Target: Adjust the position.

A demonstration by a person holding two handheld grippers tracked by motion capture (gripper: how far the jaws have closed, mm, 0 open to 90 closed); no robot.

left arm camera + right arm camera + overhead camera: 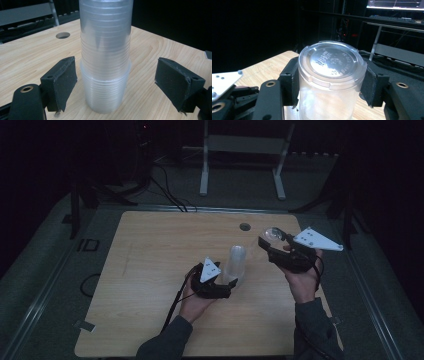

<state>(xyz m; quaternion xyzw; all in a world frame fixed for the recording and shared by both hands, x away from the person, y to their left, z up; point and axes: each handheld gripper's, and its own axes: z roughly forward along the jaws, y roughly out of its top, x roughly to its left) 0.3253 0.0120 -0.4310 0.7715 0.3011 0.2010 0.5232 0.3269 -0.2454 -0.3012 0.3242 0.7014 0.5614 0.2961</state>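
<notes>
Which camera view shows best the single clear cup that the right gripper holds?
The right gripper view: the single cup is close, upside down, its embossed base legible, both pads pressing its sides. The high view shows it small and dim. The left gripper view shows the stack of cups.

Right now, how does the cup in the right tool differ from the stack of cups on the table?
The single clear cup is clamped in the right tool and lifted off the table; the stack of cups stands upside down on it. The left tool flanks the stack, open, not touching. Both are clear ribbed plastic.
</notes>
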